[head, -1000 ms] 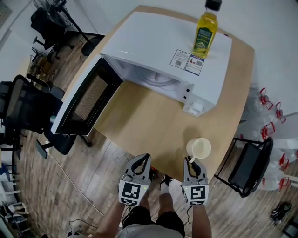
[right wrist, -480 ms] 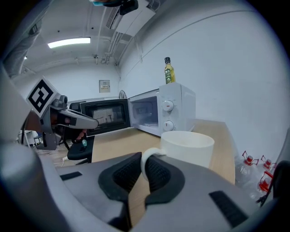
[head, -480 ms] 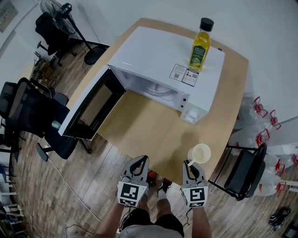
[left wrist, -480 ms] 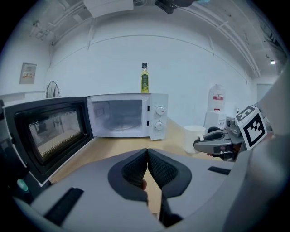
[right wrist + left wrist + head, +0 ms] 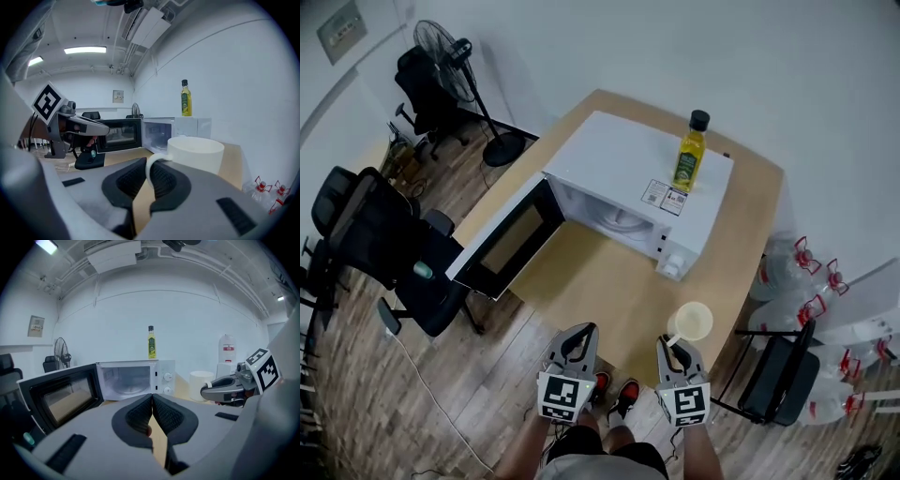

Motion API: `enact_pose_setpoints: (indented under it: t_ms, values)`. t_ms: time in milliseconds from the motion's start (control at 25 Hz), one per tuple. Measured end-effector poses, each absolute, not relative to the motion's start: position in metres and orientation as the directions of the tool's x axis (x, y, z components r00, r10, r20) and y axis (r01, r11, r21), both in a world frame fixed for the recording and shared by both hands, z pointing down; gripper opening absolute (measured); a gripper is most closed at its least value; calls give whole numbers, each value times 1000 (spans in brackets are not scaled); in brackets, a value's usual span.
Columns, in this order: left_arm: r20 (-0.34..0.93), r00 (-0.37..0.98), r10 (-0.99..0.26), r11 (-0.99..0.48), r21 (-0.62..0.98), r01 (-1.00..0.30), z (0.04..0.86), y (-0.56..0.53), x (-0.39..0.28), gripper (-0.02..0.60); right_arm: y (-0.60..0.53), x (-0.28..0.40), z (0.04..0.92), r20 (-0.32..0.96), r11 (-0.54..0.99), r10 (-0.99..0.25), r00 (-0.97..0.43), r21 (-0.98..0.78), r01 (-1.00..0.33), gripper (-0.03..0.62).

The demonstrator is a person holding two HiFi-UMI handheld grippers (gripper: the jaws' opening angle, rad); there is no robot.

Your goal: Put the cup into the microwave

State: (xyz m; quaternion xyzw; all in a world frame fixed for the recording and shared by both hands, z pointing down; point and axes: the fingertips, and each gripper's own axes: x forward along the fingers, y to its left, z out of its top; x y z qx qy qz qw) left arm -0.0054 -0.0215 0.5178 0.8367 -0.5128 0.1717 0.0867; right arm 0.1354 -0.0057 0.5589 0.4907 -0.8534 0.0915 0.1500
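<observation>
The cup (image 5: 692, 322) is a plain cream-white mug, round and wide, with a thin curved handle on one side. It looks empty from above. The right gripper (image 5: 672, 344) pinches that handle, and in the right gripper view the two dark fingers (image 5: 161, 180) press on the thin white loop, with the cup (image 5: 196, 152) sticking out just past them. The cup is over the near right corner of the table (image 5: 614, 295), out in front of the microwave (image 5: 637, 192) and well apart from it. The left gripper (image 5: 581, 334) is beside it, near the table's front edge, and its fingers (image 5: 140, 416) are pressed together with nothing between them. The table is light wood. The white microwave stands on it with its dark door (image 5: 502, 246) swung wide open to the left, and a yellow oil bottle (image 5: 688, 161) with a black cap stands upright on top. The floor (image 5: 478, 394) is brown wood boards. Black office chairs (image 5: 380, 239) are on the left, a standing fan (image 5: 441, 47) is by the wall, and big clear water jugs (image 5: 806, 277) with red handles sit on the right, next to another black chair (image 5: 778, 380).
</observation>
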Motion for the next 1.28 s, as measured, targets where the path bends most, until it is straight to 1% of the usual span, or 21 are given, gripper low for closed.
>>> enact_pose_setpoints:
  t_ms: [320,640,1000,1280]
  values:
    - [306,384,-871,-419,-52,-907,476,-17,-6,23,-9,126,509,270,549,-808,-523,23,-836,32]
    - [252,347,-903,-374,-65,-925,450,-12,-15,23,-9,113,480,225,597,-788,-574,46,-801,32]
    - [225,308,-924,-332,-78,-940,440,-21,-38,23,-20,87,460,195,639,-763,-617,78,-765,32]
    - [216,286,-934,-309,-82,-948,438,-49,-66,23,-50,57,456,173,656,-750,-638,71,-752,32]
